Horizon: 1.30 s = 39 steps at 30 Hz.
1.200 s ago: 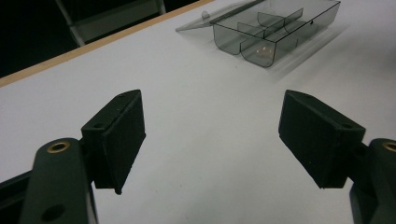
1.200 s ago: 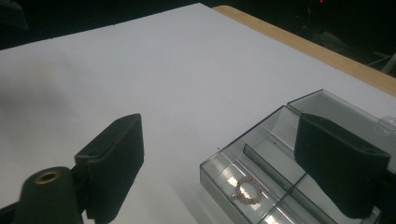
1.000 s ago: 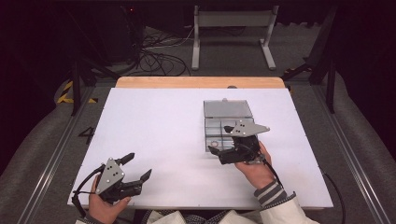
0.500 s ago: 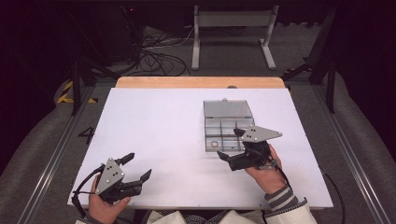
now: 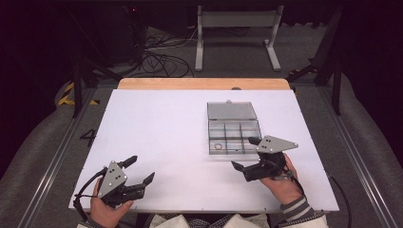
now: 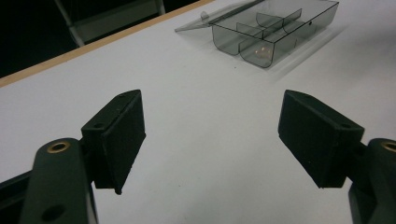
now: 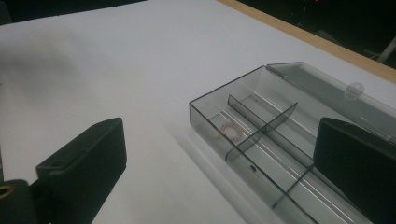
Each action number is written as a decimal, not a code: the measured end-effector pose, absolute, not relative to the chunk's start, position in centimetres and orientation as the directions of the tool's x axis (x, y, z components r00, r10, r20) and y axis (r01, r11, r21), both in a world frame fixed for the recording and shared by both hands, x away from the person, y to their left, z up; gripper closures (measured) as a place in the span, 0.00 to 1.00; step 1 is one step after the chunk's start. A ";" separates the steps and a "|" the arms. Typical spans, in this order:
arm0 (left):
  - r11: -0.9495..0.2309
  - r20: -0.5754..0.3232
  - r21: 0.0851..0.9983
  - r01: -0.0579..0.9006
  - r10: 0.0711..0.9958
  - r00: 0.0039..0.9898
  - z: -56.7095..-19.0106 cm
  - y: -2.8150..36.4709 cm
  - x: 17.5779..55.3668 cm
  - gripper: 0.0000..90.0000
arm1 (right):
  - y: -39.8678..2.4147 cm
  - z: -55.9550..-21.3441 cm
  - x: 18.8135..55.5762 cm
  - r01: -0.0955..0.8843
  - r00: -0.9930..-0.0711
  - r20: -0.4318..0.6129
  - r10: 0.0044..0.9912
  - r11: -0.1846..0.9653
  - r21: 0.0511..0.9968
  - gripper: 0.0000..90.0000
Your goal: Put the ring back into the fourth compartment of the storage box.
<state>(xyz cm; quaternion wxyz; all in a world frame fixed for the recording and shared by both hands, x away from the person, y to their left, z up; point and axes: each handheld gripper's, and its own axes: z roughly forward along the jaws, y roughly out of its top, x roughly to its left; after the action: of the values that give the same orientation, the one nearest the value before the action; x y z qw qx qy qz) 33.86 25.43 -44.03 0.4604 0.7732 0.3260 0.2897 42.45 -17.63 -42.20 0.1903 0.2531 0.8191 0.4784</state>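
Note:
A clear grey compartment box (image 5: 234,135) stands right of centre on the white table, its lid (image 5: 230,110) folded open to the far side. A small ring (image 5: 218,147) lies in its near-left compartment, the same ring (image 7: 230,130) that the right gripper view shows close up. My right gripper (image 5: 243,153) hovers just in front of the box (image 7: 280,140). Its jaws have just been opening and stand wide with nothing between them. My left gripper (image 5: 142,168) rests open at the near left, empty, far from the box (image 6: 275,28).
The white table (image 5: 166,128) ends at a wooden strip (image 5: 199,84) along its far edge. Behind it on the floor stand a metal frame (image 5: 237,19) and loose cables (image 5: 157,61). Bare board lies between the two grippers.
My right gripper has drawn back from over the box toward the near right, uncovering the ring in its compartment. The left gripper has stayed where it was.

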 end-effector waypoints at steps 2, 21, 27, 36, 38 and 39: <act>-0.361 0.147 0.902 0.236 0.771 0.619 -44.0 25.4 33.9 0.26 | -17.9 -42.4 42.3 0.234 -0.798 -0.070 0.599 0.414 0.879 0.03; -0.368 0.151 0.899 0.238 0.770 0.620 -44.1 25.3 33.9 0.26 | -20.5 -45.1 41.9 0.304 -0.785 -0.001 0.619 0.386 0.871 0.01; -0.368 0.150 0.898 0.240 0.769 0.621 -44.1 25.3 33.9 0.26 | -20.9 -46.0 41.9 0.319 -0.787 0.006 0.616 0.399 0.859 0.00; -0.370 0.148 0.896 0.244 0.769 0.622 -44.1 25.2 33.9 0.26 | -21.5 -46.9 41.8 0.331 -0.785 0.000 0.620 0.418 0.846 0.00; -0.370 0.150 0.897 0.243 0.769 0.622 -44.1 25.2 33.9 0.26 | -21.6 -47.1 41.8 0.334 -0.786 0.002 0.619 0.421 0.843 0.00; -0.371 0.150 0.897 0.243 0.769 0.622 -44.1 25.2 33.9 0.26 | -21.6 -47.2 41.8 0.336 -0.786 0.002 0.619 0.423 0.842 0.00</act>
<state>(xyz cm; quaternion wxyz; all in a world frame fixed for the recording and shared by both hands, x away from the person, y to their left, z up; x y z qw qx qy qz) 33.89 25.23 -44.12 0.4566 0.7761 0.3259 0.2881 41.77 -21.60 -47.16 0.1560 0.2877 0.8290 0.4535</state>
